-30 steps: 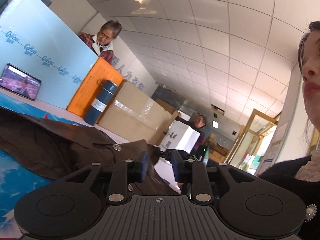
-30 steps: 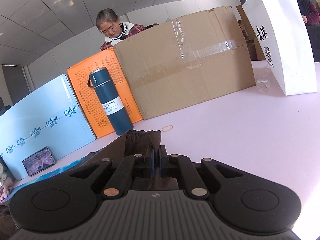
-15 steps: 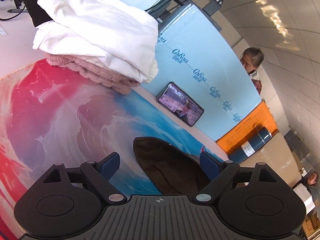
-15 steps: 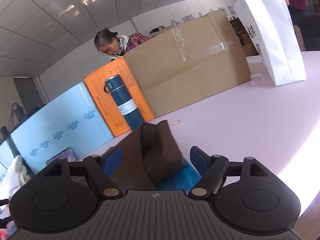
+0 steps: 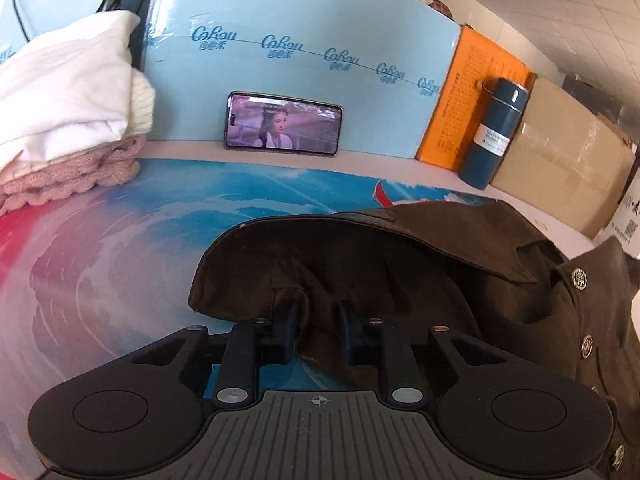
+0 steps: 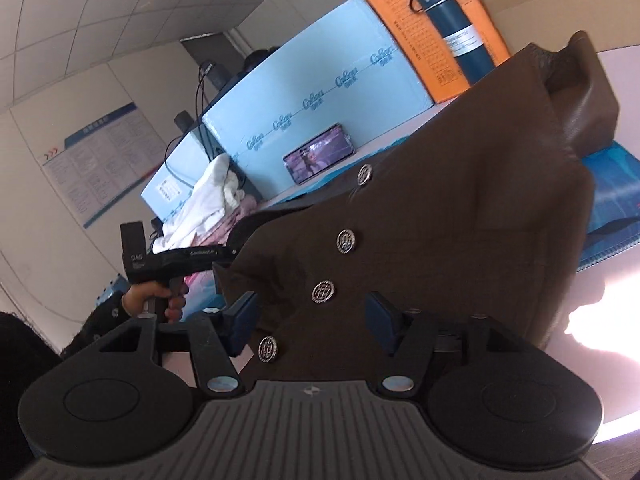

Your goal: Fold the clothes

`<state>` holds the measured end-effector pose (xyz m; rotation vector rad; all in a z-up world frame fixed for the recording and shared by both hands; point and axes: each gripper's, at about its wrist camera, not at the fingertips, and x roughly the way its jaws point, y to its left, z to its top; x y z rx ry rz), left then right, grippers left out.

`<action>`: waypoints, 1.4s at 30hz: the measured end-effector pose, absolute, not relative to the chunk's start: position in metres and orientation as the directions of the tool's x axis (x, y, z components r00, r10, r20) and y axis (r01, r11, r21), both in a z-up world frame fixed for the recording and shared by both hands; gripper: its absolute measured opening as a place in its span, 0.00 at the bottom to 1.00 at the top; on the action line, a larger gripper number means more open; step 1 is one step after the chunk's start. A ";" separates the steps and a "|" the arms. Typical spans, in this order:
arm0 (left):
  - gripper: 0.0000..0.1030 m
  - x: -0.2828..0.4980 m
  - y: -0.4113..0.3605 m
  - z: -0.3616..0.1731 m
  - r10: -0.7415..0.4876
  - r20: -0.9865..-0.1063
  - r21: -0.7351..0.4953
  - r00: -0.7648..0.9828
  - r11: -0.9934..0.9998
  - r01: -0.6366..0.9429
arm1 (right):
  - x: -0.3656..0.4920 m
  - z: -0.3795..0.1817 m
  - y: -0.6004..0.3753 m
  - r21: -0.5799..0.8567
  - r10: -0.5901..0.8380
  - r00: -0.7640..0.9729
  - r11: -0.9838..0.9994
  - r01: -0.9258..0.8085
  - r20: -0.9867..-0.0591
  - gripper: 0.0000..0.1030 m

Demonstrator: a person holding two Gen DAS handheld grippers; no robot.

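**Brown jacket, fold under way; stack of finished pieces at the side**

Left wrist view
- Left hand-held gripper (image 5: 318,330): fingers drawn close together over a pucker of dark cloth at the near edge of the brown jacket (image 5: 400,276); read as clenched on that fabric, though a narrow gap shows between the pads.
- Brown jacket: lies on the printed mat (image 5: 120,264) covering the worktop, rounded hem toward the left, collar flap and metal buttons (image 5: 579,278) toward the right. Cloth bunched and uneven, no clean crease.
- Folded stack (image 5: 64,132): white garment on a pink knit, far left of the mat, well apart from the jacket. Judged done.
- Background: phone (image 5: 283,124) propped against a blue board (image 5: 304,40); teal flask (image 5: 496,132) before an orange box (image 5: 472,92); cardboard box (image 5: 568,168).

Right wrist view
- Right hand-held gripper (image 6: 310,324): fingers spread wide, released; button placket of the jacket (image 6: 440,208) lies between them, not pinched.
- Jacket front raised at a slant, collar end high right near the flask (image 6: 452,28).
- Left gripper seen at the jacket's left edge (image 6: 188,258), held by the person's hand (image 6: 154,300).

Progress, as judged: this garment is at an early fold; squaring, remaining folds and transfer to the stack are left.
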<state>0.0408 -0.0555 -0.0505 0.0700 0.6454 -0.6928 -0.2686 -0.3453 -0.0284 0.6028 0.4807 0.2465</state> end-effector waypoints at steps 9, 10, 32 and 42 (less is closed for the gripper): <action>0.08 0.062 -0.079 -0.015 -0.466 -0.401 0.204 0.789 0.794 0.573 | -0.222 -0.015 -0.292 0.630 0.668 0.697 0.665 -0.402 -0.260 0.06; 0.08 0.070 -0.082 -0.013 -0.446 -0.397 0.220 0.803 0.803 0.554 | -0.216 -0.010 -0.285 0.621 0.687 0.682 0.655 -0.430 -0.252 0.06; 0.80 -0.029 -0.054 0.016 -0.841 -0.157 0.192 0.518 0.488 0.851 | -0.340 -0.018 -0.355 0.467 0.032 0.886 0.858 0.214 -0.464 0.74; 0.80 -0.119 -0.081 -0.021 -0.898 -0.400 0.326 0.180 0.044 0.944 | -0.357 -0.045 -0.342 0.516 0.034 0.851 0.808 0.286 -0.525 0.76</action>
